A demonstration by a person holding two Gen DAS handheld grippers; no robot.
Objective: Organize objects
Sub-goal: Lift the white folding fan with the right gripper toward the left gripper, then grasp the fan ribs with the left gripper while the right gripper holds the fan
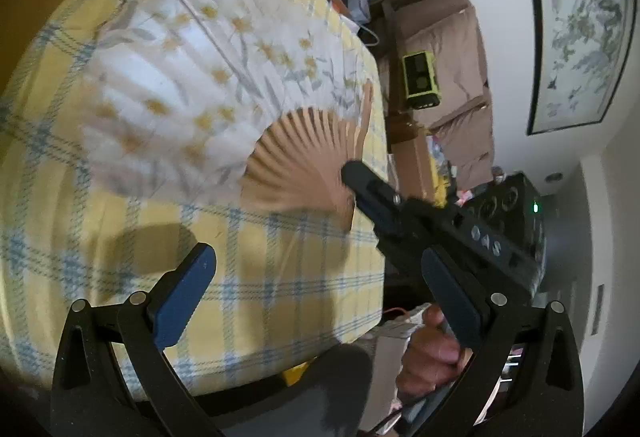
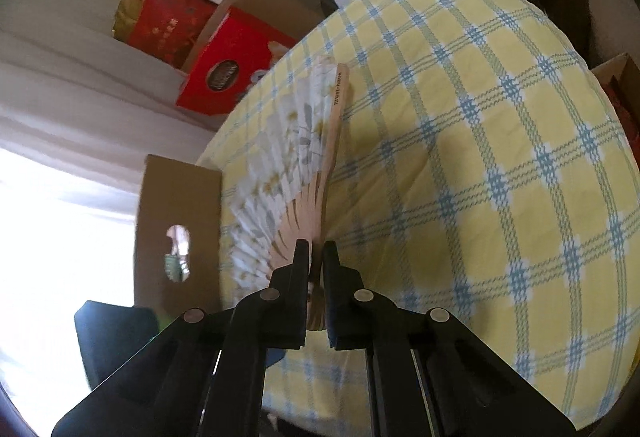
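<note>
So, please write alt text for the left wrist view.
The right tongs grip an open paper fan by its wooden ribs above a yellow checked tablecloth. The left tongs stand open and empty in front.

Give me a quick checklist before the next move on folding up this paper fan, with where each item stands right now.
1. Right tongs shut on the folding fan at its wooden ribs near the pivot: ok.
2. Left tongs open and empty, ready to push the pleats closed: ok.
3. Fan folded: not ok, it is spread wide over the checked tablecloth.
4. Cloth around the fan free of other things: ok in both views.
5. Fan resting on the cloth or lifted off it: cannot tell.
6. Sharp view of the pleats: not ok, the left wrist view is blurred.
</note>
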